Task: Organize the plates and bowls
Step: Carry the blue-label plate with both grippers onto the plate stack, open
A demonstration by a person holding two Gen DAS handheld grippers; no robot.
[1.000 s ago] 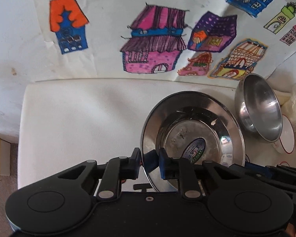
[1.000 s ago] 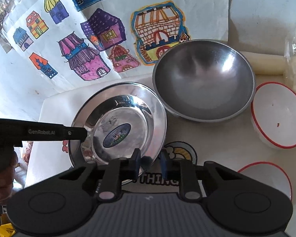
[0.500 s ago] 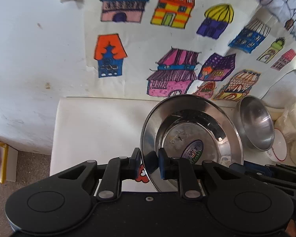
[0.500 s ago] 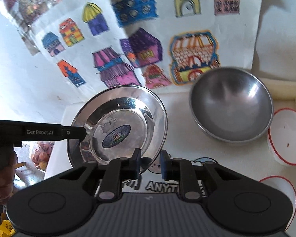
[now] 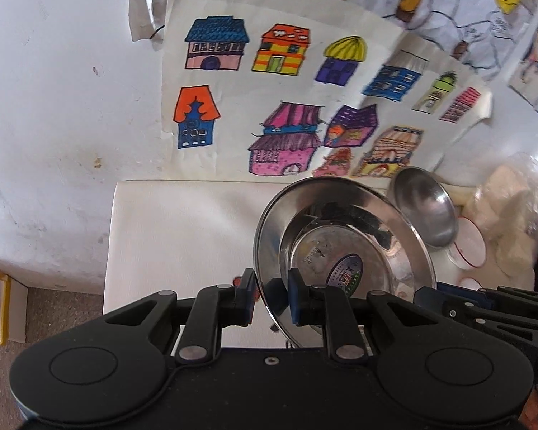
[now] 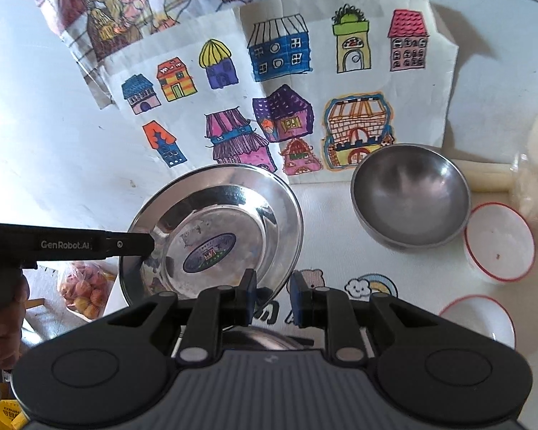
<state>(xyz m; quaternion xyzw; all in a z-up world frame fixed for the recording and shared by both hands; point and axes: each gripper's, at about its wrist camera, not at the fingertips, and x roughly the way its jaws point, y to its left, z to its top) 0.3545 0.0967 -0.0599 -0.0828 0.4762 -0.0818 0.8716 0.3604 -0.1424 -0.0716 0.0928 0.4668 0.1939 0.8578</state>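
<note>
White table point(image 6: 326, 222): steel plate point(image 6: 211, 236) tilted (sticker up), both grippers pinching.

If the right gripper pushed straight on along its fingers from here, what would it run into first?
Probably the white tabletop just beyond the steel plate that the right gripper grips by the rim; the steel bowl sits off to the right. Depth is uncertain.

Silver steel plate point(image 6: 233, 215) – blue oval sticker, grey steel bowl point(image 6: 410, 197), red-rimmed white bowls point(image 6: 498, 247)

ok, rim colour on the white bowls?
Red rim on the white bowls, clearest in the right wrist view.
</note>
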